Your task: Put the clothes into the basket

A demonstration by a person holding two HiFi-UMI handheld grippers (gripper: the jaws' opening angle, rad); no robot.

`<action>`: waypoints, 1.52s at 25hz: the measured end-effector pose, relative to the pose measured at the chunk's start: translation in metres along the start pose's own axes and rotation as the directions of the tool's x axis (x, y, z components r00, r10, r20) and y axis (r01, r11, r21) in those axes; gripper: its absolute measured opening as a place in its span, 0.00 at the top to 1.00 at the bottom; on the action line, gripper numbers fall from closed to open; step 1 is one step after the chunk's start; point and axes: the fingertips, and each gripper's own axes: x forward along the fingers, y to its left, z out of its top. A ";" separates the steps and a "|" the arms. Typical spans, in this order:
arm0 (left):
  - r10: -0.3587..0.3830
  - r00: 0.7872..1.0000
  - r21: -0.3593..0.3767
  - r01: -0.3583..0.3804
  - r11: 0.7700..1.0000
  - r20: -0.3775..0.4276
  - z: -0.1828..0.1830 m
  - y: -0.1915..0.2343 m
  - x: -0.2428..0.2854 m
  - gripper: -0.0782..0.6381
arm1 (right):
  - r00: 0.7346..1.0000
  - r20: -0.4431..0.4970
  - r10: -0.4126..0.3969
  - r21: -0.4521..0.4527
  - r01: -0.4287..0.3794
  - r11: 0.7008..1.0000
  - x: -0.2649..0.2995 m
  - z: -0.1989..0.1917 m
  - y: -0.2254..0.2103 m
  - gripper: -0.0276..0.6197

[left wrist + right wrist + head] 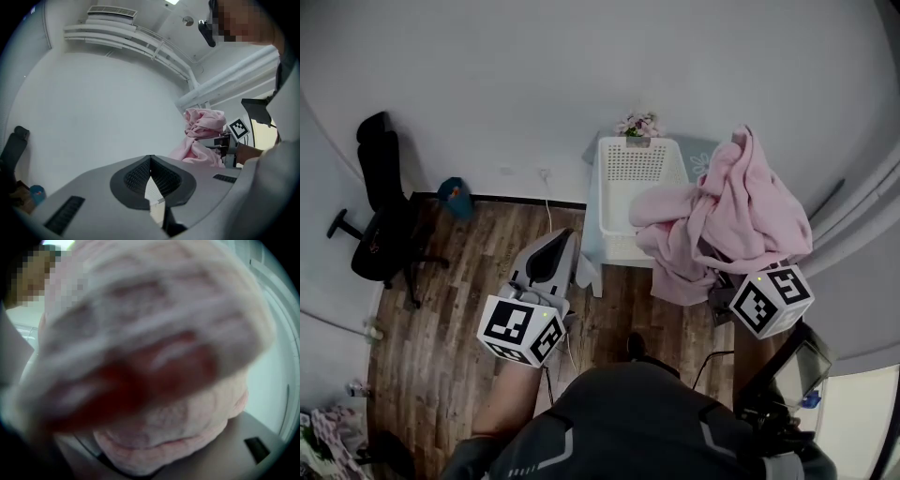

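Observation:
A big pink fleece garment (727,220) hangs bunched over my right gripper (724,283), which is shut on it; the cloth hides the fingertips. Part of the garment droops over the right rim of the white perforated basket (628,173) on the wood floor. In the right gripper view the pink garment (154,357) fills nearly the whole picture, blurred and close. My left gripper (564,236) hovers left of the basket, shut with nothing in it; its pads (140,173) meet at the tip. In the left gripper view the garment (201,126) and right gripper (221,140) show at the right.
A black office chair (380,216) stands at the left by the wall. A blue object (455,197) lies near the skirting, and flowers (637,124) sit behind the basket. A small pile of cloth (323,436) lies bottom left. A dark device (802,370) is lower right.

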 end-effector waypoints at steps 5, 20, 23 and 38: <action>0.022 1.000 0.005 -0.022 1.000 -0.001 0.003 0.002 0.053 0.88 | 0.999 0.015 0.042 -0.005 -0.041 0.999 0.035 0.012 -0.045 0.44; 0.152 0.988 0.024 -0.152 0.988 -0.001 0.002 0.007 0.121 0.88 | 0.943 -0.100 0.317 -0.145 -0.329 0.933 0.117 0.009 -0.092 0.44; 0.187 0.982 0.032 -0.186 0.982 -0.013 -0.005 0.007 0.124 0.88 | 0.920 -0.142 0.364 -0.113 -0.381 0.918 0.132 -0.002 -0.098 0.45; 0.255 0.963 0.029 -0.254 0.967 -0.091 -0.030 0.099 0.143 0.88 | 0.752 -0.450 0.482 -0.149 -0.595 0.790 0.217 -0.096 -0.063 0.44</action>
